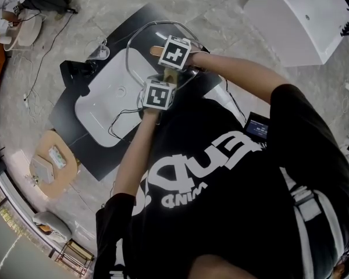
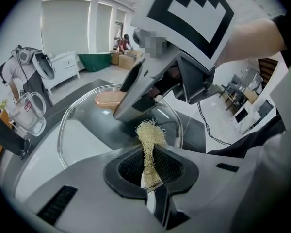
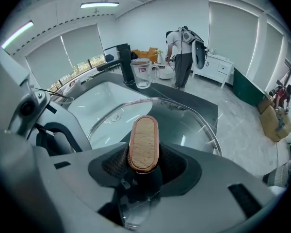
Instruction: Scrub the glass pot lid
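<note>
A white sink sits in a black counter. Behind the sink stand a black tap and a glass jug (red print on it); beyond the sink a person stands, back turned

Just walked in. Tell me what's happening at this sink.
A person in a black T-shirt works over the white sink basin with tongs in each hand. The right tongs clamp the wooden, copper-rimmed handle of the clear glass pot lid, holding it over the sink. The left tongs pinch a pale fibrous scrubber close to the glass; whether it touches is unclear.
</note>
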The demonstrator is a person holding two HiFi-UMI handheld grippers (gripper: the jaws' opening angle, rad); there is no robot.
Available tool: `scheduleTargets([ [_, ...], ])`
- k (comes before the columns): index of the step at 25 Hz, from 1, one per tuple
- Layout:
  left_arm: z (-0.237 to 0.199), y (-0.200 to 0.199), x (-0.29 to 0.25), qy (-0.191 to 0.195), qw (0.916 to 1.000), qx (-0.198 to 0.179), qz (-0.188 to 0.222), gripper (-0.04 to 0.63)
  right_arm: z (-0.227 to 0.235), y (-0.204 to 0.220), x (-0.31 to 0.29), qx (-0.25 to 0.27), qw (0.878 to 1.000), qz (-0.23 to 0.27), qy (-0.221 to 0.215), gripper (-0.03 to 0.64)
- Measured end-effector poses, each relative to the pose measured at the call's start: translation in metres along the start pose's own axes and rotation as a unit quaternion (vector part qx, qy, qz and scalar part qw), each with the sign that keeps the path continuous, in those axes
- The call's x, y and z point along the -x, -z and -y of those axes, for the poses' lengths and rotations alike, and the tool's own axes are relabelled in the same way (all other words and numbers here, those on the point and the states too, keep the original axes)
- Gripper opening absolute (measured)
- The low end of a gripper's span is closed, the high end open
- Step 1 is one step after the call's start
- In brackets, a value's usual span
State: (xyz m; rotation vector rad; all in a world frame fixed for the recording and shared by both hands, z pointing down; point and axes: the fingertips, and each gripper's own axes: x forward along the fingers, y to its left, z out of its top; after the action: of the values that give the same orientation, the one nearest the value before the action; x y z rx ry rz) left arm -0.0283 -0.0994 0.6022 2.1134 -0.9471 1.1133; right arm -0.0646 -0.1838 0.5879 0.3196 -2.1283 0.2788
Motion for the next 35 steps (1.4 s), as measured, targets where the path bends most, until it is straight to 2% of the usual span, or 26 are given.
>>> scheduleTargets([
  [3,0.009,-0.005,-0.006,0.005,1.0,-0.009,0.001,0.051,0.0,0.0,0.0,0.001,1.0,-0.001,0.0,0.173],
  [6,0.017,-0.008,-0.01,0.008,0.9998,-0.016,-0.006,0.051,-0.012,0.0,-0.004,-0.018,0.999,0.008,-0.033,0.173],
  [9,0.022,-0.011,-0.015,0.008,0.9996,-0.027,-0.009,0.051,-0.013,-0.001,-0.006,-0.024,0.999,0.012,-0.041,0.173],
  [13,0.035,-0.014,-0.021,0.022,0.9985,-0.048,-0.014,0.051,0.005,-0.002,0.0,0.0,1.0,0.009,0.006,0.173],
  [16,0.042,-0.012,-0.024,0.035,0.9976,-0.056,-0.021,0.051,-0.009,0.0,-0.005,-0.027,0.999,0.019,-0.027,0.173],
  [21,0.05,-0.011,-0.014,0.08,0.9958,-0.044,-0.012,0.051,-0.009,-0.005,0.002,-0.063,0.996,0.049,-0.03,0.173],
  [24,0.046,-0.005,-0.006,0.093,0.995,-0.038,0.003,0.051,-0.006,-0.008,0.011,-0.074,0.995,0.06,-0.024,0.173],
  [28,0.032,0.001,0.009,0.087,0.9956,-0.017,0.029,0.051,0.01,-0.005,0.037,-0.097,0.993,0.072,0.005,0.173],
  [35,0.008,-0.004,0.034,0.07,0.9942,0.036,0.074,0.051,0.004,-0.007,0.096,-0.15,0.978,0.145,-0.002,0.159],
])
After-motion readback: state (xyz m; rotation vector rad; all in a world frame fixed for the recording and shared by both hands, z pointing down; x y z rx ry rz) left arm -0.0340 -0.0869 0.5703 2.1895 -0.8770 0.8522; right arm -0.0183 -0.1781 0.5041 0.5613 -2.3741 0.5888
